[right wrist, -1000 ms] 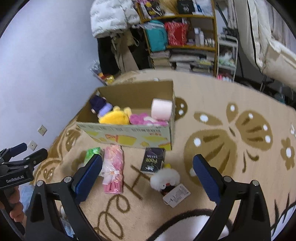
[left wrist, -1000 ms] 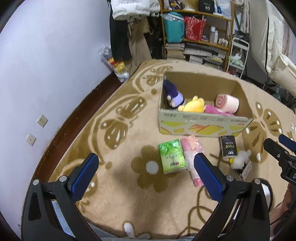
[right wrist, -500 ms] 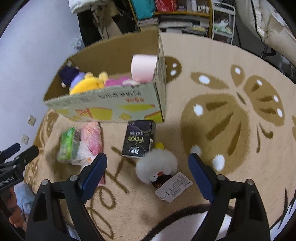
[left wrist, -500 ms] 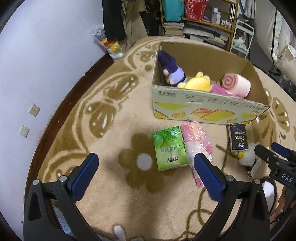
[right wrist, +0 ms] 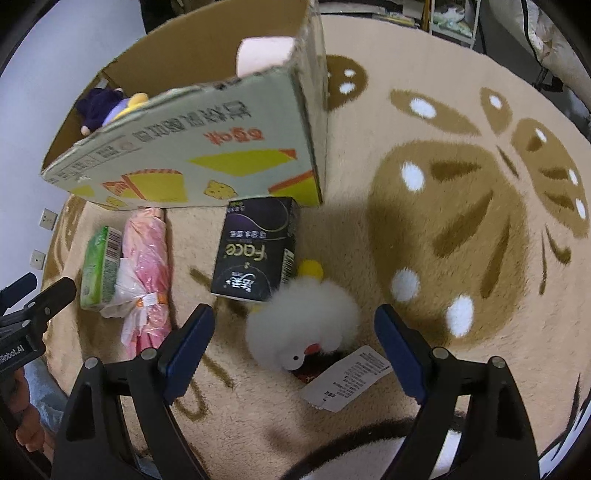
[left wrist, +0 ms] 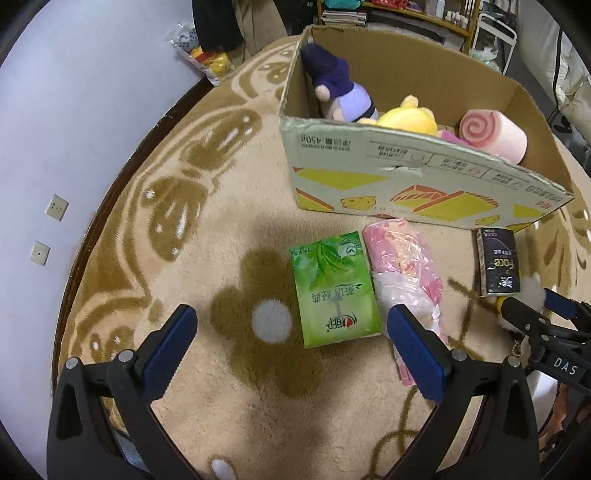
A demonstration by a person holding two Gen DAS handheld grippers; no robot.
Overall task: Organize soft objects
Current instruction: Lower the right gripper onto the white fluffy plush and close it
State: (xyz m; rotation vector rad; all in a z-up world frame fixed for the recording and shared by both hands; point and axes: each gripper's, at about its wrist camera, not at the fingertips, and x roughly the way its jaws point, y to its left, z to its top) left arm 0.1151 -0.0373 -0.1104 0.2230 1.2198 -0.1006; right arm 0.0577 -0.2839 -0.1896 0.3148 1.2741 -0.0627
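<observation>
My left gripper [left wrist: 290, 326] is open and points down at the carpet. A green tissue pack [left wrist: 334, 291] lies just beyond its fingers, nearer the right one. A pink plastic-wrapped bundle [left wrist: 402, 273] lies beside the pack. My right gripper [right wrist: 291, 325] is open above a white fluffy plush [right wrist: 303, 325] with a paper tag [right wrist: 345, 376]; the pads do not touch it. A black tissue pack [right wrist: 255, 247] lies just beyond the plush. The cardboard box [left wrist: 406, 177] holds a purple plush [left wrist: 332, 85], a yellow plush [left wrist: 406, 118] and a pink roll cushion [left wrist: 491, 134].
Everything lies on a beige rug [left wrist: 221, 221] with brown flower patterns. A lilac wall [left wrist: 74, 110] with two sockets runs along the left. Shelves [left wrist: 406, 11] and a hanging coat stand behind the box. A hand [right wrist: 26, 424] holds the left gripper at the lower left.
Both grippers have come down toward the rug and tipped more steeply, so the packs and the white plush look larger. The right jaws have narrowed slightly.
</observation>
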